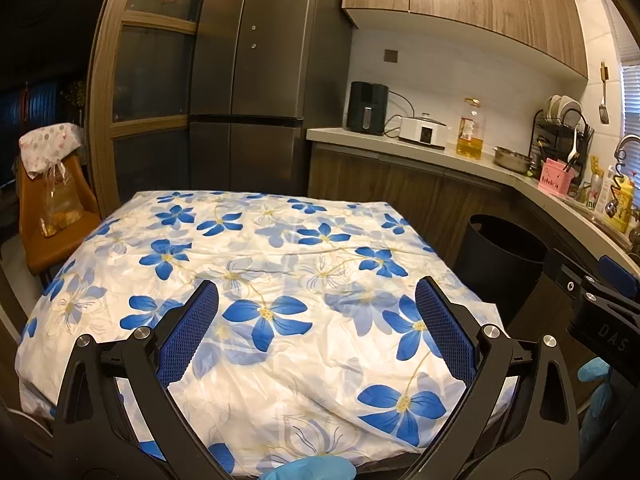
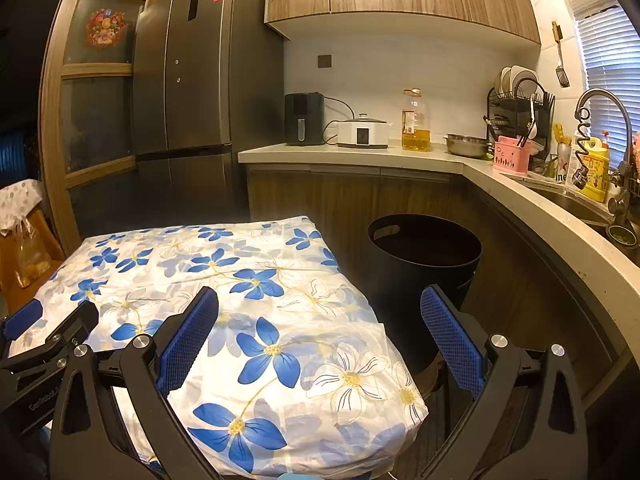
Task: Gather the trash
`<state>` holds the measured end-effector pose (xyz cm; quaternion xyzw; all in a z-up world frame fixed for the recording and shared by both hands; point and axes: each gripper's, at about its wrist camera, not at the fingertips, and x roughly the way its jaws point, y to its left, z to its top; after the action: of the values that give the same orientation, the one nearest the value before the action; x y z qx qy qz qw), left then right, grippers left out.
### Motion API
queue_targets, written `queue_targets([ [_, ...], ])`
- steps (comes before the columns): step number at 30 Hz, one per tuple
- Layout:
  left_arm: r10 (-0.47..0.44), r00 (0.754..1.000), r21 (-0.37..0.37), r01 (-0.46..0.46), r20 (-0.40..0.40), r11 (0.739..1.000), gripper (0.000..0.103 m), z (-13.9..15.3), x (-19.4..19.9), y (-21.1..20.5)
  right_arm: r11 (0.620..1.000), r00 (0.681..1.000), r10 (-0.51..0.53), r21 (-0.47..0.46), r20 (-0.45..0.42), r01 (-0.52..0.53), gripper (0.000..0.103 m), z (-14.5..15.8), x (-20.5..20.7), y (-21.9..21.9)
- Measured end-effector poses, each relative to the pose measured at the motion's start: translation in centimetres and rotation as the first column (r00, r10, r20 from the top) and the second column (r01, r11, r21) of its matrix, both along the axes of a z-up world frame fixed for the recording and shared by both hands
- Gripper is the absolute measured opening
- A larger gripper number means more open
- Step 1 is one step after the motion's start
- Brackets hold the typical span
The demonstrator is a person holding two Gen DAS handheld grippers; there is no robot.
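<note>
I am seeing no trash on the flowered cloth (image 1: 280,264) covering the surface; the black bin (image 2: 424,256) interior is too dark to read. The bin is standing on the floor just right of the surface, beyond my right tongs (image 2: 320,344), which are gaping wide and holding nothing. My left tongs (image 1: 316,332) are hanging equally wide and empty over the cloth. A counter (image 2: 360,154) is running behind, carrying an oil bottle (image 2: 416,124).
</note>
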<state>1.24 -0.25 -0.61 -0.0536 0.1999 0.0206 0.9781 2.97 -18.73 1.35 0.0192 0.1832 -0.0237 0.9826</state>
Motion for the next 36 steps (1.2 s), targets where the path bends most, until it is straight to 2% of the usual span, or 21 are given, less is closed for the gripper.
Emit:
queue_targets([
  [36,-0.019,1.000,-0.001,0.019,0.003,1.000,0.097,0.33,0.06,-0.60,1.000,1.000,-0.019,0.006,0.008,0.019,0.097,0.15,-0.30,-0.16],
])
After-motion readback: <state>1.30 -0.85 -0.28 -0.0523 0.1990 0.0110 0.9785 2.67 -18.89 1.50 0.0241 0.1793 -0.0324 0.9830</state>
